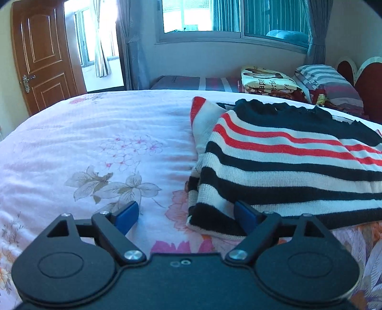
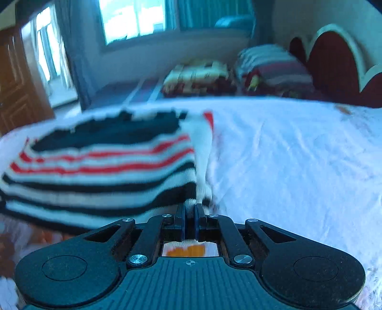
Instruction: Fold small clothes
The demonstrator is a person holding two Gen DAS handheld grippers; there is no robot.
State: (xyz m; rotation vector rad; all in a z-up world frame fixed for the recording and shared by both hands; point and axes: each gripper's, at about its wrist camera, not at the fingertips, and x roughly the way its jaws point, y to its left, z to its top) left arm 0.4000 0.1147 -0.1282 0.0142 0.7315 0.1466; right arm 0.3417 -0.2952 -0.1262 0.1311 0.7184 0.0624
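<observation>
The left hand-held gripper [image 1: 185, 214] is spread, its right blue pad under the near corner of the striped sweater [image 1: 286, 157]. The right hand-held gripper [image 2: 190, 219] pinches the sweater's near edge (view blurred). The sweater lies folded on the bed [image 1: 95, 147], cut off at right in the left view.

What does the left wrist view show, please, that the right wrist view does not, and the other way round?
Only the left wrist view shows the left gripper, jaws wide open at the near left corner of the striped sweater, and the floral print on the bedspread. Only the right wrist view shows the right gripper, jaws shut on the sweater's near right edge. Both show the folded sweater, the bed, the window, the door and the pillows.
</observation>
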